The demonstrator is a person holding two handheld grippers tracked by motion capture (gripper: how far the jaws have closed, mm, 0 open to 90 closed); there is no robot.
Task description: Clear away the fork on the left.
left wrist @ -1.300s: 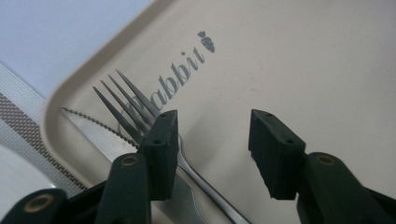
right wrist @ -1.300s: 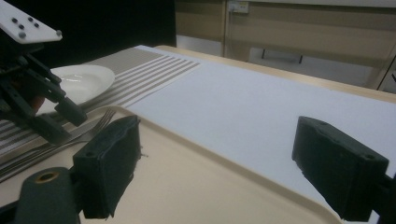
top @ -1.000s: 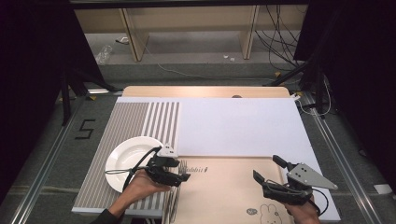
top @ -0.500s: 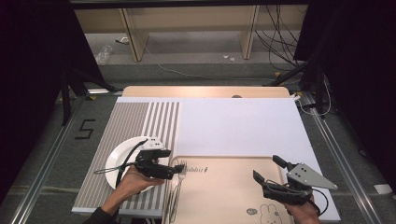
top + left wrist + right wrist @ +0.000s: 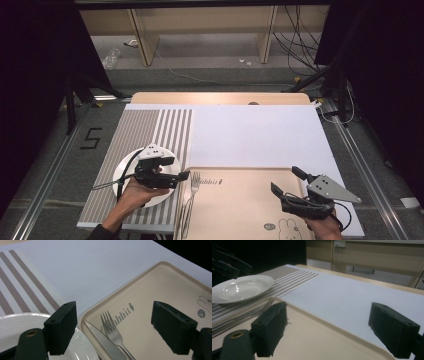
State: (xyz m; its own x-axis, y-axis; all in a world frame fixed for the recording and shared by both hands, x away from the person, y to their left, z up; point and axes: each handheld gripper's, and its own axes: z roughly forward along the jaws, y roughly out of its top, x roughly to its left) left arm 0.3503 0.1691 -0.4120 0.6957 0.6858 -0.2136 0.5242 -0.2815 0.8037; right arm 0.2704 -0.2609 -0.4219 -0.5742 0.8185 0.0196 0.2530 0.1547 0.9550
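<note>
A fork (image 5: 191, 196) and a knife (image 5: 103, 340) lie side by side along the left edge of a beige tray (image 5: 240, 210) with a rabbit print. The fork (image 5: 111, 329) points away from me. My left gripper (image 5: 184, 176) hovers over a white plate (image 5: 121, 172), its tips just short of the fork's tines. Its jaws have just been opening and stand open (image 5: 115, 325) with nothing gripped. My right gripper (image 5: 284, 180) rests open over the tray's right part, empty (image 5: 332, 322).
The plate (image 5: 242, 287) sits on a striped placemat (image 5: 150, 130). A white mat (image 5: 255, 135) covers the table behind the tray. The wooden table edge (image 5: 220, 98) runs along the back, with floor and cables beyond.
The left gripper drew back to the left, away from the fork, to above the plate, and its jaws spread wider. The fork and the right gripper stayed put.
</note>
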